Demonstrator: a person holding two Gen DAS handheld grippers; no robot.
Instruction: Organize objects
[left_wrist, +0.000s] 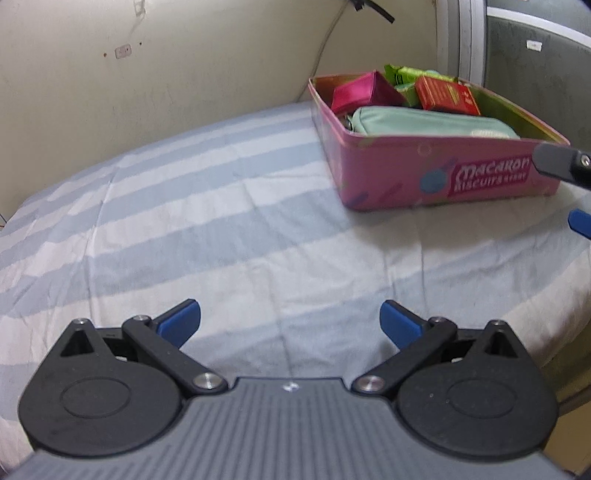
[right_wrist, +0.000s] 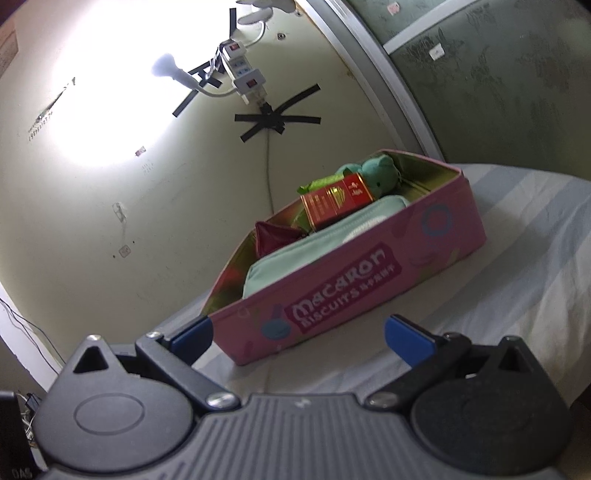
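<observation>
A pink "Macaron Biscuits" tin (left_wrist: 399, 173) (right_wrist: 369, 280) sits open on a striped cloth at the back right. Inside lie a mint zip pouch (left_wrist: 424, 123) (right_wrist: 325, 240), a red box (left_wrist: 447, 94) (right_wrist: 336, 201), a magenta pouch (left_wrist: 364, 92) (right_wrist: 275, 236), green packets (left_wrist: 400, 75) and a teal plush toy (right_wrist: 380, 171). My left gripper (left_wrist: 290, 323) is open over bare cloth, well short of the tin. My right gripper (right_wrist: 299, 338) is open just in front of the tin's long side; part of it (left_wrist: 569, 184) shows at the left wrist view's right edge.
The blue-and-white striped cloth (left_wrist: 221, 221) covers the surface, which drops off at the right. A cream wall (left_wrist: 147, 74) stands behind, with a taped power strip (right_wrist: 243, 70), a bright lamp (right_wrist: 166, 68) and a hanging cable. A grey-framed panel (right_wrist: 498, 92) stands at the right.
</observation>
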